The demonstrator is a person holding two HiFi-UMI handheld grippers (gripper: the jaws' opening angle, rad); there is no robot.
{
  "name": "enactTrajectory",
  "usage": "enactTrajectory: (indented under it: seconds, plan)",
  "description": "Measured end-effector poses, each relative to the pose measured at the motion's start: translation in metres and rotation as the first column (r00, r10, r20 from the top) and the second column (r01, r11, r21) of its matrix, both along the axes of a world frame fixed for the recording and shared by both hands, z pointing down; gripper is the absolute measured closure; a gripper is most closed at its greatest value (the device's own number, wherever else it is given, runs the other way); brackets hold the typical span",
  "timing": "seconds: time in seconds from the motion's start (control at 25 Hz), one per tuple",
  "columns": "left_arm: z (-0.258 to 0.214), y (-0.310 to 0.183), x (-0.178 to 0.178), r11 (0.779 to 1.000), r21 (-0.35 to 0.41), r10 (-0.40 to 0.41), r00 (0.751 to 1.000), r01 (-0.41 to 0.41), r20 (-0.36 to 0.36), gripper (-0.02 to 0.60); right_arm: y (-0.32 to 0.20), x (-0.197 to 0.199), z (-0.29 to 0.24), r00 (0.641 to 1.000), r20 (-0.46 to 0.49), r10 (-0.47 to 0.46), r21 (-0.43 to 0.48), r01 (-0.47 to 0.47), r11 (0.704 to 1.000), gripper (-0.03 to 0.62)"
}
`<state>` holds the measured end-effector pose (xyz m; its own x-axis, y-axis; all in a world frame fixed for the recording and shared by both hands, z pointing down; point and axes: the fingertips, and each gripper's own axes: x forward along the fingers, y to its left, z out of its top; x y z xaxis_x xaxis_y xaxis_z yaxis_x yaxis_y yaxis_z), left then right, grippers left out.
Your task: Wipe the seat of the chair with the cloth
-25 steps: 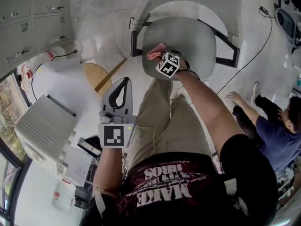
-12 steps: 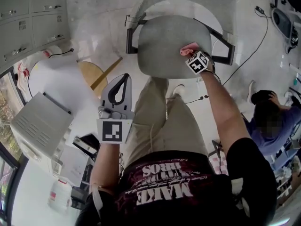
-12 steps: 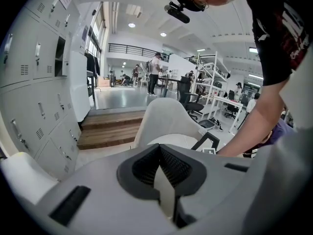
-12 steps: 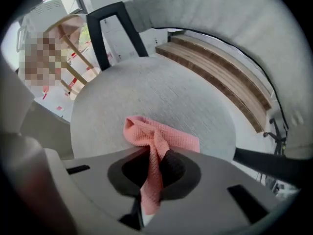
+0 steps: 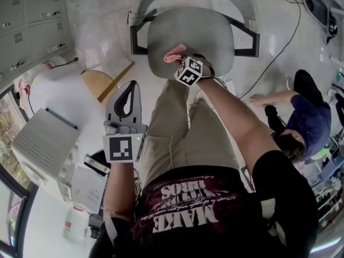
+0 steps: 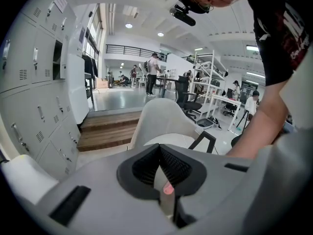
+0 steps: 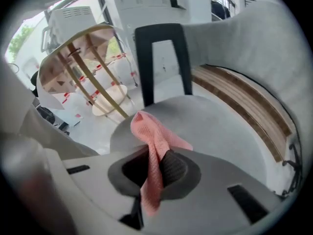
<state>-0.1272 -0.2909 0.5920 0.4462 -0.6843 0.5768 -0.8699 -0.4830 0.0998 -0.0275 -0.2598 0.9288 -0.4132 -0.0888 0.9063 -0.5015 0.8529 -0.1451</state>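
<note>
right gripper (image 5: 181, 59) pinching cloth (image 5: 174, 55), near seat (image 5: 210, 31) edge

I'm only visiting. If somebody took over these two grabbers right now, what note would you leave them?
Right gripper: shut on the pink cloth, over the near part of the grey chair seat.
Left gripper: shut, empty, held short of the chair.
Done: the cloth is gripped and at the seat; how much is wiped doesn't show.
Left: wipe across the seat.
</note>
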Motion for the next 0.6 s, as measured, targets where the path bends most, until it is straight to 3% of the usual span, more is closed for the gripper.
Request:
enactTrajectory:
  seconds: [0.12, 0.24, 0.4, 0.6]
  plan:
    - [-0.004, 0.008, 0.005, 1.0, -0.003, 0.022, 1.0, -0.022, 0.007, 0.581, 0.032, -0.059, 0.006, 0.995, 0.043, -0.089, -0.044, 0.091, 0.995, 0.562]
    - [-0.002, 0.019, 0.004, 1.0, -0.01, 0.015, 1.0, -0.015, 0.025, 0.581, 0.054, -0.053, 0.025, 0.992, -0.02, -0.126, -0.085, 0.124, 0.989, 0.562]
    - [-0.008, 0.029, -0.001, 1.0, 0.011, -0.007, 0.999, 0.006, 0.04, 0.581, 0.053, 0.012, 0.035, 0.997, -0.06, 0.04, -0.136, -0.048, 0.99, 0.562]
    - [-0.031, 0.04, 0.012, 0.998, 0.069, -0.007, 1.0, 0.005, 0.031, 0.58, 0.063, 0.141, 0.04, 0.964, -0.191, 0.185, -0.148, -0.215, 0.965, 0.562]
